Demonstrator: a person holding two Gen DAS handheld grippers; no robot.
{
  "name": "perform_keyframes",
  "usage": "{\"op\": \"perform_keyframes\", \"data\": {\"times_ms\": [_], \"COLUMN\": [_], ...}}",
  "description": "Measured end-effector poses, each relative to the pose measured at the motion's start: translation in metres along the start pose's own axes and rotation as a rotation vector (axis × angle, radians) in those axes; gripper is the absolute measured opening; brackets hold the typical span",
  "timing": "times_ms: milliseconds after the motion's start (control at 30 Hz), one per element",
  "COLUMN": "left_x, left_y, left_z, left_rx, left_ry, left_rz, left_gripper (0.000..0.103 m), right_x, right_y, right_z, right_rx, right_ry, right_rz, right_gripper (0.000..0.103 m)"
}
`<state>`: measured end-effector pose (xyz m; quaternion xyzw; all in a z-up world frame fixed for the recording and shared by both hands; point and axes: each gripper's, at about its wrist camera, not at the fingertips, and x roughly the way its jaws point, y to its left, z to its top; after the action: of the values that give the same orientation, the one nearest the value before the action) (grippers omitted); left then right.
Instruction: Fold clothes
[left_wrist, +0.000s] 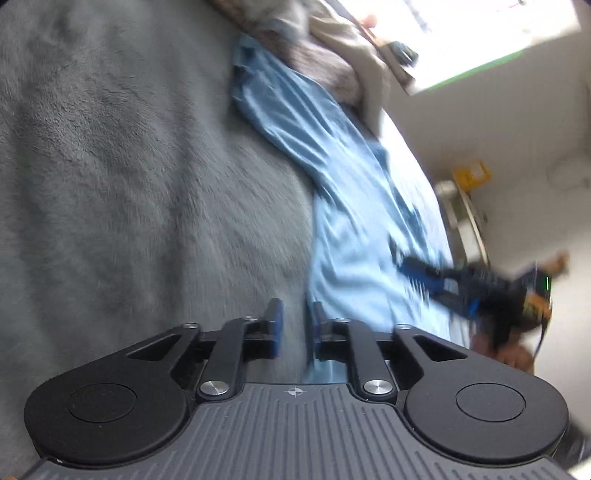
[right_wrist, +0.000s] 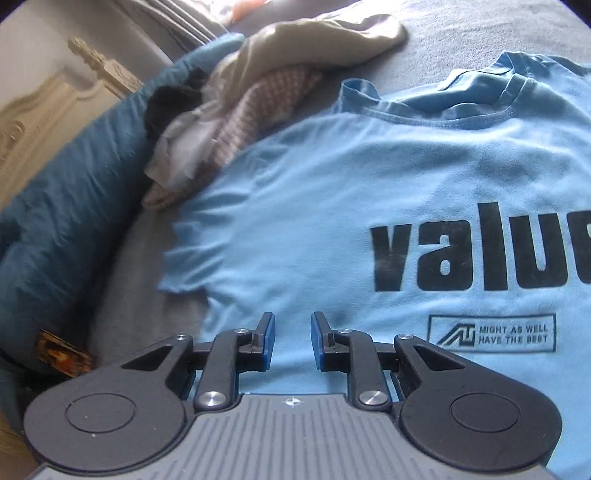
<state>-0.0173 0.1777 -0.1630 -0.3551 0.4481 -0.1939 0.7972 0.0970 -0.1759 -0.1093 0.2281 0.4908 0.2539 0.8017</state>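
Over grey blanket (left_wrist: 129, 166), blue tee (right_wrist: 332, 192) flat; L gripper (left_wrist: 294, 314) & R gripper (right_wrist: 293, 325) fingers apart, nothing held

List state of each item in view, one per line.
T-shirt: spread flat on grey blanket, print up, unfolded.
Clothes pile: crumpled, unfolded, beside the T-shirt's sleeve.
Left tool: open, empty, at the T-shirt's edge.
Right tool: open, empty, over the T-shirt.

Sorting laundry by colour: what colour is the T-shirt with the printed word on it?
Light blue T-shirt with black print, clearest in the right wrist view.
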Motion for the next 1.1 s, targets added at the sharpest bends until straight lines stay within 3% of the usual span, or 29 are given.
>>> {"op": "perform_keyframes", "data": {"times_ms": [167,267,300,333,367,500,600,700,733,900,1100], "left_x": [-0.004,-0.006,-0.007,-0.009,-0.010,-0.017,-0.013,-0.018,-0.018,-0.019,-0.023], "left_y": [-0.016,-0.021,-0.022,-0.023,-0.023,-0.022,-0.020,-0.018,-0.019,-0.021,-0.019], "left_z": [-0.036,-0.053,-0.056,-0.058,-0.060,-0.066,-0.063,-0.069,-0.071,-0.074,-0.080], "left_rx": [0.150,0.191,0.196,0.200,0.201,0.175,0.146,0.129,0.141,0.165,0.177], "left_ry": [0.141,0.159,0.159,0.162,0.164,0.182,0.235,0.271,0.283,0.329,0.428], "left_rz": [0.045,0.077,0.084,0.097,0.106,0.086,0.106,0.081,0.076,0.078,0.071], "left_gripper": [0.020,0.020,0.019,0.003,0.000,0.000,0.006,0.029,0.032,0.032,0.029], "right_x": [-0.053,-0.089,-0.100,-0.111,-0.120,-0.157,-0.183,-0.205,-0.212,-0.242,-0.272], "right_y": [-0.016,-0.040,-0.049,-0.058,-0.067,-0.104,-0.121,-0.133,-0.137,-0.154,-0.182], "right_z": [-0.023,-0.048,-0.056,-0.064,-0.072,-0.095,-0.104,-0.110,-0.112,-0.123,-0.153], "right_rx": [0.086,0.175,0.205,0.235,0.265,0.409,0.436,0.454,0.460,0.450,0.455], "right_ry": [-0.094,-0.169,-0.193,-0.216,-0.238,-0.334,-0.397,-0.447,-0.461,-0.492,-0.430], "right_rz": [0.071,0.078,0.070,0.060,0.048,0.020,-0.010,-0.038,-0.047,-0.146,-0.327], "right_gripper": [0.023,0.023,0.023,0.023,0.023,0.023,0.023,0.023,0.023,0.023,0.023]}}
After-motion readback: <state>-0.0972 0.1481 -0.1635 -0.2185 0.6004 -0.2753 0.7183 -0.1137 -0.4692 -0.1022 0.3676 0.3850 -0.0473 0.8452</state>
